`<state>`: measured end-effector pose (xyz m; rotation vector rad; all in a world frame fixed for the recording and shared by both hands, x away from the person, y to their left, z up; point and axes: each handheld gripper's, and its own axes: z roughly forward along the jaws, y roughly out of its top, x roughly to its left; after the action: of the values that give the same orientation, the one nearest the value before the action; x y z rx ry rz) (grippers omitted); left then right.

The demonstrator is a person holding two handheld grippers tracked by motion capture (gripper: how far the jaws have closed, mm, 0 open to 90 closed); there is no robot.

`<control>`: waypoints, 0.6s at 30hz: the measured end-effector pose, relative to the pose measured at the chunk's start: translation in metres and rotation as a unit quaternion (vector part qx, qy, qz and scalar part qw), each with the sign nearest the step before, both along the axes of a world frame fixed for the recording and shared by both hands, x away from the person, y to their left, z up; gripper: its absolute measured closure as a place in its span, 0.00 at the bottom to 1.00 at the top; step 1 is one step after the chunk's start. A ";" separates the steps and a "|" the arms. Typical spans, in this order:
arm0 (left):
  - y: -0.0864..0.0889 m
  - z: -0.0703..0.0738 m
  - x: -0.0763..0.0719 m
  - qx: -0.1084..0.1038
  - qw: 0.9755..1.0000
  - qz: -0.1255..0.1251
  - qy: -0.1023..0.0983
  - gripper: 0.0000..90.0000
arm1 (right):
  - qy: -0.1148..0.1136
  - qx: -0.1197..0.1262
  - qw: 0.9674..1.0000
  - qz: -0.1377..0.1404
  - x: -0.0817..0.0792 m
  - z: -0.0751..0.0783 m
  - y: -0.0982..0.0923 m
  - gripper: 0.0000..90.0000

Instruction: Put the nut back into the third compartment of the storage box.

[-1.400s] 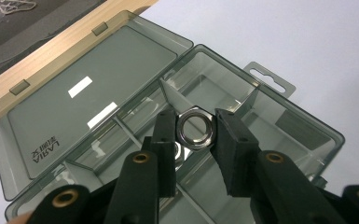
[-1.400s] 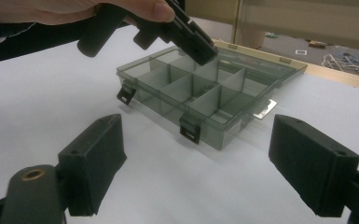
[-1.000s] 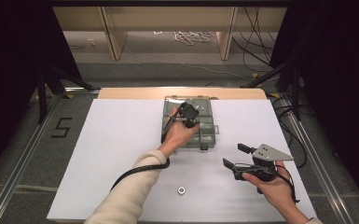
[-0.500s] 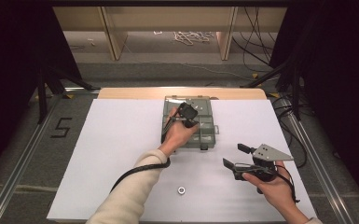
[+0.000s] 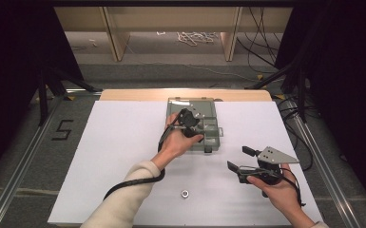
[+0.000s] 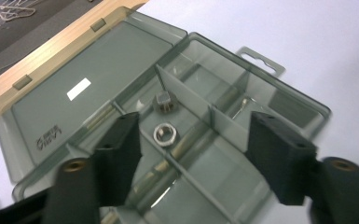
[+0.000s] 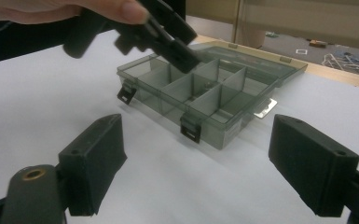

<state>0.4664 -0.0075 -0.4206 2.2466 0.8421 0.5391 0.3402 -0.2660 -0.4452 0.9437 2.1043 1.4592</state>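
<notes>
Nearest, a small metal nut [image 5: 185,193] lies alone on the smooth white sheet [image 5: 123,142], with bare room all round it. Just right, the right gripper [image 5: 241,159] rests near the sheet's edge, black jaws spread wide on nothing. Farther on, the left gripper [image 5: 193,123] hangs over the smoky plastic box [image 5: 212,130], its jaws just opened and empty; a hex nut [image 6: 165,134] sits below in a compartment [image 6: 140,126] by the flat lid [image 6: 84,79].
</notes>
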 end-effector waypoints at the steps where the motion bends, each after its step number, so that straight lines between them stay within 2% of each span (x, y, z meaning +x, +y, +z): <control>1: 0.002 0.001 -0.004 0.003 1.000 -0.003 -0.003 0.32 | 0.000 0.000 1.000 0.000 0.000 0.000 0.000 0.21; 2: 0.003 0.001 -0.008 -0.003 1.000 -0.001 -0.007 0.29 | 0.000 0.000 1.000 0.000 0.000 0.000 0.000 0.21; 3: 0.006 0.003 -0.012 0.008 1.000 -0.005 -0.008 0.28 | 0.000 0.000 1.000 0.000 0.000 0.000 0.000 0.21; 4: 0.006 0.002 -0.015 -0.001 1.000 -0.002 -0.010 0.27 | 0.000 0.000 1.000 0.000 0.000 0.000 0.000 0.21; 7: 0.012 0.005 -0.026 0.001 1.000 -0.014 -0.006 0.26 | 0.001 -0.001 1.000 0.000 0.000 0.000 0.000 0.21; 9: 0.014 0.006 -0.033 0.009 1.000 -0.023 -0.006 0.25 | 0.003 -0.001 1.000 0.000 0.000 0.000 0.000 0.21; 10: 0.015 0.006 -0.036 0.010 1.000 -0.029 -0.001 0.25 | 0.001 0.007 1.000 0.002 0.000 -0.001 0.001 0.21; 11: 0.016 0.006 -0.040 0.015 0.999 -0.033 -0.002 0.25 | 0.006 -0.008 1.000 -0.002 -0.001 0.001 -0.001 0.21; 12: 0.016 0.006 -0.044 0.018 0.999 -0.031 -0.001 0.25 | -0.003 -0.009 1.000 -0.002 0.000 0.001 -0.001 0.21; 14: 0.018 0.005 -0.051 0.019 0.999 -0.038 0.002 0.25 | -0.004 -0.010 1.000 -0.002 0.000 0.001 -0.001 0.21; 15: 0.019 0.005 -0.054 0.022 0.999 -0.040 0.005 0.25 | 0.000 0.003 1.000 0.000 0.000 0.000 0.001 0.21; 16: 0.019 0.005 -0.057 0.023 0.999 -0.043 0.006 0.25 | 0.005 -0.007 1.000 -0.001 -0.001 0.001 0.000 0.21; 18: 0.022 0.003 -0.064 0.030 0.998 -0.050 0.009 0.25 | 0.004 -0.008 1.000 -0.001 -0.001 0.001 0.000 0.21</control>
<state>0.4024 0.0143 -0.4175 2.3384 0.7263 0.5033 0.3396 -0.2663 -0.4446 0.9474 2.1160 1.4387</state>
